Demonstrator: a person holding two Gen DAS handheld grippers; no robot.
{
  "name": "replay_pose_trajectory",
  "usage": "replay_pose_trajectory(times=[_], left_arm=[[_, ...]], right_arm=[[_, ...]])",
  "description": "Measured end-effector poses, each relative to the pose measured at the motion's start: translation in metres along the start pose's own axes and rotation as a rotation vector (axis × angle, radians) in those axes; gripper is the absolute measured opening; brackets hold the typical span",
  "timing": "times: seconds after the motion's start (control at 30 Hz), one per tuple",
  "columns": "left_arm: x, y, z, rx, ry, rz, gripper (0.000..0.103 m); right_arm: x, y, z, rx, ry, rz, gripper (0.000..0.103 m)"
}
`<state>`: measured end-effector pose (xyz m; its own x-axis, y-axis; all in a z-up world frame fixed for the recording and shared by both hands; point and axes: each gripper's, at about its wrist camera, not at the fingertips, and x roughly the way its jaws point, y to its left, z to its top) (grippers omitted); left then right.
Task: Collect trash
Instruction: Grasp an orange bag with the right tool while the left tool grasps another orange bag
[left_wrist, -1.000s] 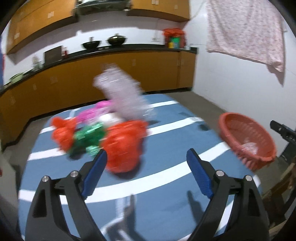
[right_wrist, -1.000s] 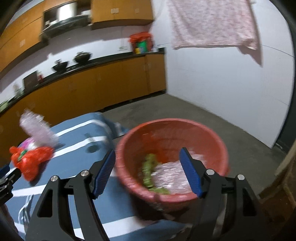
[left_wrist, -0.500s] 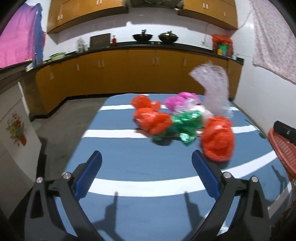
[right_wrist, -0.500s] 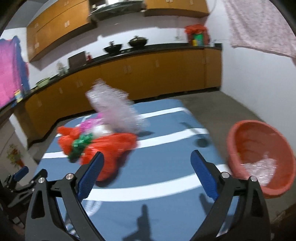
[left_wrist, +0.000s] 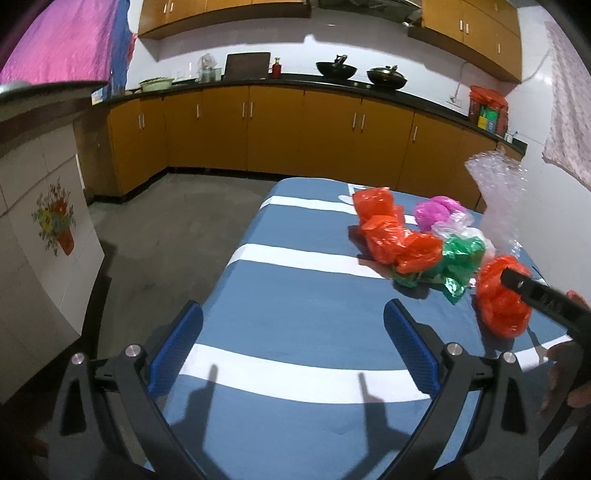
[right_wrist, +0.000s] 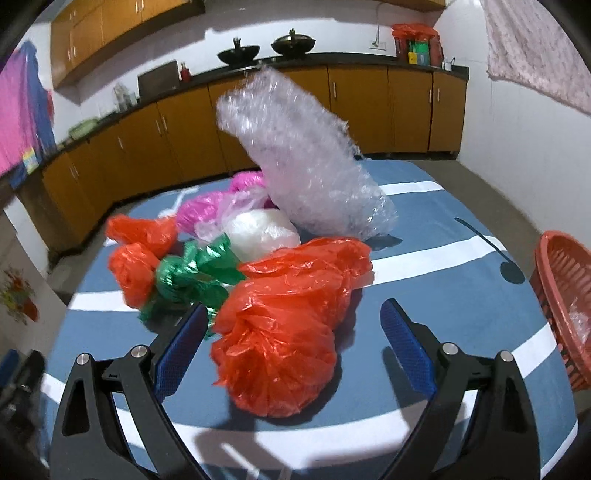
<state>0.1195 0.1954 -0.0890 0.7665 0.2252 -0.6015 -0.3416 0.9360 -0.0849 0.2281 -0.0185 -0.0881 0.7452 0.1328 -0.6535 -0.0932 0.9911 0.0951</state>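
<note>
Red basket (right_wrist: 565, 295) cut off by right edge; contents barely visible. Bubble wrap (right_wrist: 306, 162) top blurred.

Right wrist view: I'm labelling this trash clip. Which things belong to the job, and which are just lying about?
Job:
large red bag
bubble wrap
green foil
pink bag
red basket
right gripper, open

Lying about:
woks
hanging cloth
cabinets
</note>
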Motion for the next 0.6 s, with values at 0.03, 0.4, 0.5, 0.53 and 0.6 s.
replay_pose_trajectory(times=[0.03,0.4,0.5,0.53,0.6], left_arm=[[0.002,0.002,0.001,-0.007,0.004,-0.002,0.096],[0.022,-0.016,0.021,-0.024,0.008,-0.061,0.096],[0.032,-0.029,0.034,-0.010,0.002,-0.076,0.096],[0.038,-0.035,0.040,-0.001,0.001,-0.080,0.096],[0.051,-0.046,0.051,0.006,0.006,-0.087,0.096]], right_arm=[[0.003,0.001,-0.001,-0.002,0.005,-0.008,0.094],[0.007,0.004,-0.004,-0.076,0.047,-0.018,0.049],[-0.002,-0.004,-0.008,-0.094,0.028,-0.036,0.047],[-0.007,-0.009,-0.010,-0.095,0.017,-0.049,0.047],[-0.014,-0.022,-0.012,-0.090,0.004,-0.072,0.048]])
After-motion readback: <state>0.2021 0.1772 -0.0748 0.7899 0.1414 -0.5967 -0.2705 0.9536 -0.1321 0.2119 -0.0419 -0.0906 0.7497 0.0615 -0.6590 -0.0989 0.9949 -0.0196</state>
